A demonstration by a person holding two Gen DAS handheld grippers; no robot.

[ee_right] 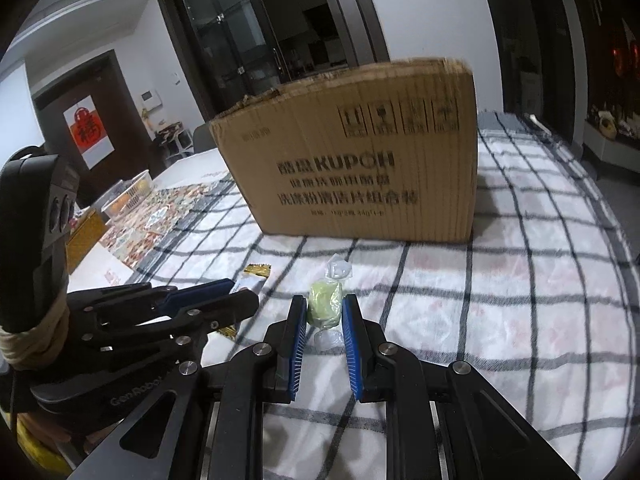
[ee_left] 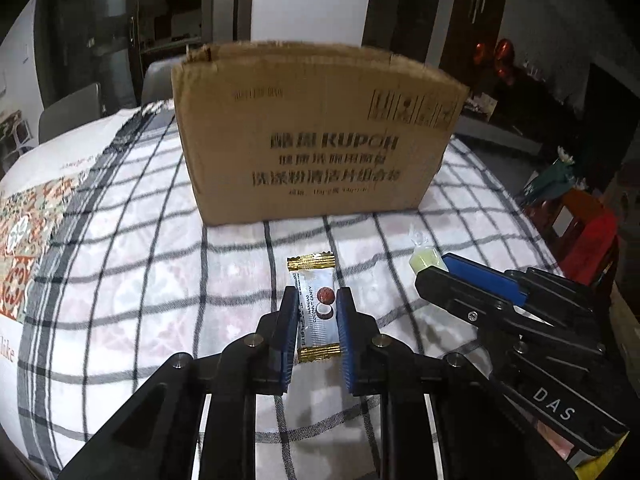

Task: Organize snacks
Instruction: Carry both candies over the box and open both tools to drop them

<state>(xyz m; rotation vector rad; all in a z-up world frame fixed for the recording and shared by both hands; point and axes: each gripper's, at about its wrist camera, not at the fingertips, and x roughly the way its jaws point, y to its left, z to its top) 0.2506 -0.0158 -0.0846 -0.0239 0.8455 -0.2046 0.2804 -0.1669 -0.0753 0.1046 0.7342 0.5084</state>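
Observation:
A white coconut candy packet [ee_left: 316, 312] with gold ends sits between the blue pads of my left gripper [ee_left: 318, 300], which is shut on it just above the checked cloth. A green twist-wrapped candy [ee_right: 325, 305] sits between the pads of my right gripper [ee_right: 324, 306], which is shut on it. The right gripper with the green candy [ee_left: 426, 260] shows at the right of the left wrist view. The left gripper [ee_right: 240, 292] with the packet's gold end [ee_right: 258, 270] shows at the left of the right wrist view. A brown cardboard box [ee_left: 316, 132] stands beyond both.
A checked cloth [ee_left: 140, 264] covers the table. A patterned mat [ee_right: 160, 216] lies to the left, with a white basket [ee_right: 128, 196] beyond it. Red and green items [ee_left: 576, 216] stand off the table's right edge.

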